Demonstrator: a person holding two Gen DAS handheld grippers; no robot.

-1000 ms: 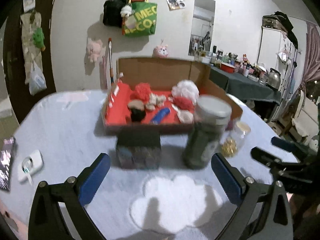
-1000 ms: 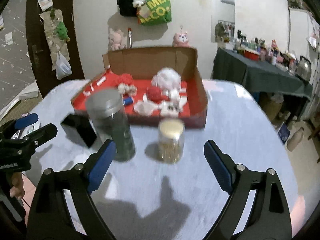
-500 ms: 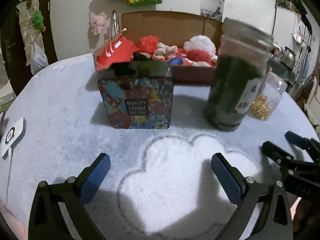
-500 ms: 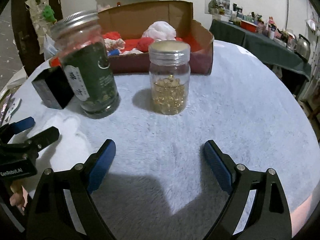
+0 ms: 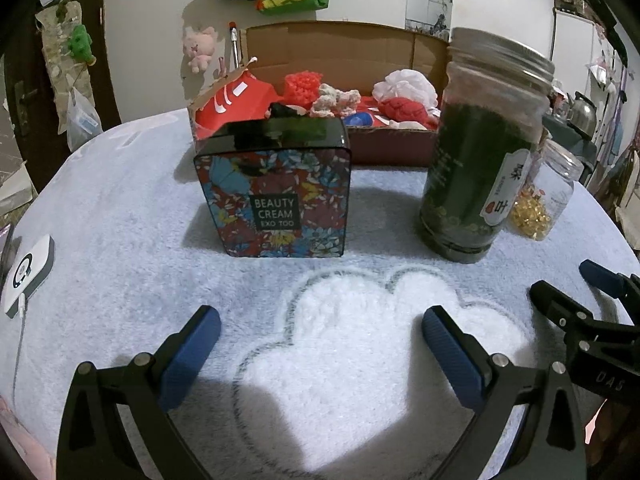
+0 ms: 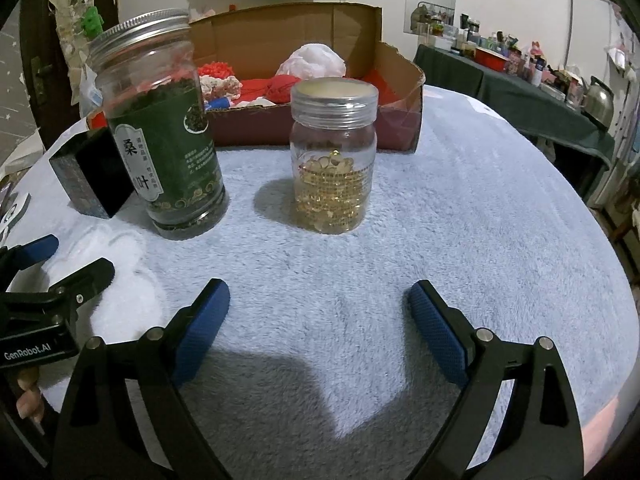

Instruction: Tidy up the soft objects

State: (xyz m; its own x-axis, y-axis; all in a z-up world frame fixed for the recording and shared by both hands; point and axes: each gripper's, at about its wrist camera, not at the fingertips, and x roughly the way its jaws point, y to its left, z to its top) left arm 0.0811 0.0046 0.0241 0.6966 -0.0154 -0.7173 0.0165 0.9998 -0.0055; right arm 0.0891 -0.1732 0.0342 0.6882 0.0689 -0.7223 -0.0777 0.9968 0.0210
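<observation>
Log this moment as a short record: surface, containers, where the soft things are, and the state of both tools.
surface: pale blue fleece table cover
box: open cardboard box with red lining
soft items: red knitted piece, white fluffy ball, red yarn ball, all inside the box
in front of box: floral Beauty Cream tin, green tea-leaf jar, clear jar of golden capsules
left tool: open, empty
right tool: open, empty
</observation>
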